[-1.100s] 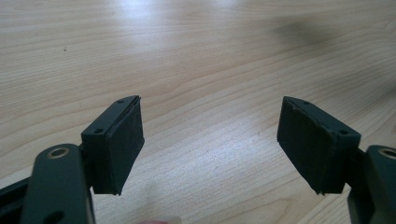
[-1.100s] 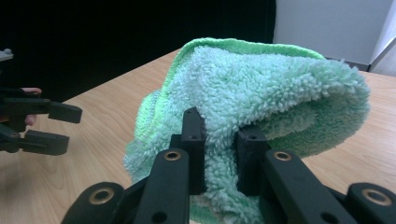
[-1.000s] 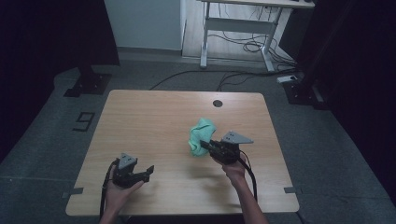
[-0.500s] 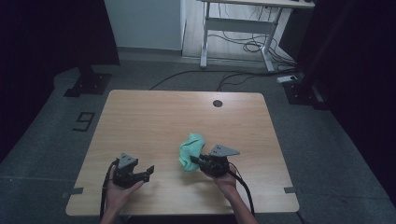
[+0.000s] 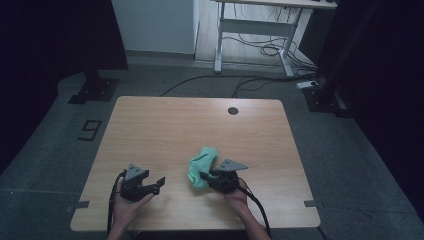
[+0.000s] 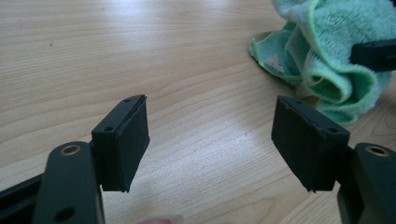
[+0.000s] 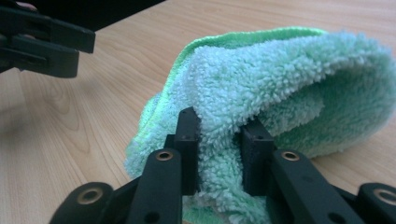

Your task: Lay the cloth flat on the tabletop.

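A crumpled green terry cloth lies on the wooden table near its front edge. My right gripper holds a thick fold of it between its pads; its jaws have just been opening a little, and the fold still sits pressed between them. To the left, my left gripper is held low over the table, open with nothing between its pads; its jaws have just been closing slightly. In the left gripper view the cloth lies ahead to the right.
A dark round grommet hole sits near the table's far edge. On the floor beyond stand a white desk frame, cables and black stand bases. The table's front edge runs just below both hands.
My right gripper has come down and toward the front edge with the cloth, which hung raised before and now rests on the table. The left gripper has stayed put.
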The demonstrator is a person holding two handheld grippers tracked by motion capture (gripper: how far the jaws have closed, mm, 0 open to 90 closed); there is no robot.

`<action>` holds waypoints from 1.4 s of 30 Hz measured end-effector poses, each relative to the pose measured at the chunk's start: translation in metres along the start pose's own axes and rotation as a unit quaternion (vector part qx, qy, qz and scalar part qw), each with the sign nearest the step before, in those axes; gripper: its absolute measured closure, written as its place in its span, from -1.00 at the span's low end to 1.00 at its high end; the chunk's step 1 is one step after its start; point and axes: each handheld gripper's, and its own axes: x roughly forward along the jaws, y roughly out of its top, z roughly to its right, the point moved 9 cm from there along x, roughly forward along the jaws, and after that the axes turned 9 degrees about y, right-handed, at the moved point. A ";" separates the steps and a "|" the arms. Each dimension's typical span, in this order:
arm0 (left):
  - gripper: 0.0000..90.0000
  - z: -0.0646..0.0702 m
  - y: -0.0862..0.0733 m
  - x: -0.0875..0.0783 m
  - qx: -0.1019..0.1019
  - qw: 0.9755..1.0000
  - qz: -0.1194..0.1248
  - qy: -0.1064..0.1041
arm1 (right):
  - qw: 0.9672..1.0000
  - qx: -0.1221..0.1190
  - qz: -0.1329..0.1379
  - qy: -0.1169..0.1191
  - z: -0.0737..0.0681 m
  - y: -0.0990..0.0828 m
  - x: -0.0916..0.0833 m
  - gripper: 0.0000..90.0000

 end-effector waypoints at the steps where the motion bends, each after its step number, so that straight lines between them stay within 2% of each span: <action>1: -0.38 0.000 0.000 0.000 0.000 1.000 0.002 -0.002 | 1.000 0.001 -0.006 0.001 0.000 -0.002 0.001 0.58; 7: -0.31 0.003 0.000 0.000 0.003 1.000 0.001 -0.008 | 1.000 0.002 -0.018 -0.001 0.002 -0.008 0.005 0.52; 10: -0.29 0.004 0.000 0.001 0.004 1.000 0.002 -0.009 | 1.000 0.005 -0.024 0.000 0.003 -0.010 0.007 0.43; 11: -0.29 0.004 0.000 0.001 0.004 1.000 0.002 -0.010 | 1.000 0.007 -0.025 -0.006 0.004 -0.011 0.007 0.27; 12: -0.29 0.004 0.001 0.001 0.004 1.000 0.002 -0.010 | 1.000 0.007 -0.025 -0.006 0.004 -0.011 0.007 0.27; 15: -0.28 0.006 0.001 0.001 0.005 1.000 0.004 -0.013 | 1.000 0.002 -0.015 -0.014 0.003 -0.010 0.005 -0.17; 16: -0.28 0.006 0.001 0.001 0.005 1.000 0.004 -0.013 | 1.000 0.002 -0.015 -0.014 0.003 -0.010 0.005 -0.17; 19: -0.28 0.010 0.002 0.001 0.006 1.000 0.006 -0.018 | 1.000 0.012 0.000 -0.027 0.002 -0.007 -0.001 -0.40; 24: -0.23 0.019 0.003 0.003 0.017 0.999 0.006 -0.027 | 0.999 0.026 0.007 -0.018 0.001 -0.005 -0.012 -0.51; 29: -0.19 0.032 0.001 0.009 0.030 0.999 -0.001 -0.036 | 0.999 0.029 0.008 -0.025 0.005 -0.009 -0.021 -0.55; 33: -0.19 0.045 0.002 0.018 0.049 0.998 -0.007 -0.044 | 0.999 0.032 0.012 -0.031 0.011 -0.010 -0.028 -0.54; 37: -0.16 0.051 0.004 0.028 0.062 0.997 -0.015 -0.043 | 0.998 0.034 0.016 -0.041 0.018 -0.009 -0.033 -0.53; 42: -0.11 0.051 0.014 0.040 0.056 0.997 -0.012 -0.044 | 0.998 0.037 0.015 -0.045 0.022 -0.011 -0.036 -0.50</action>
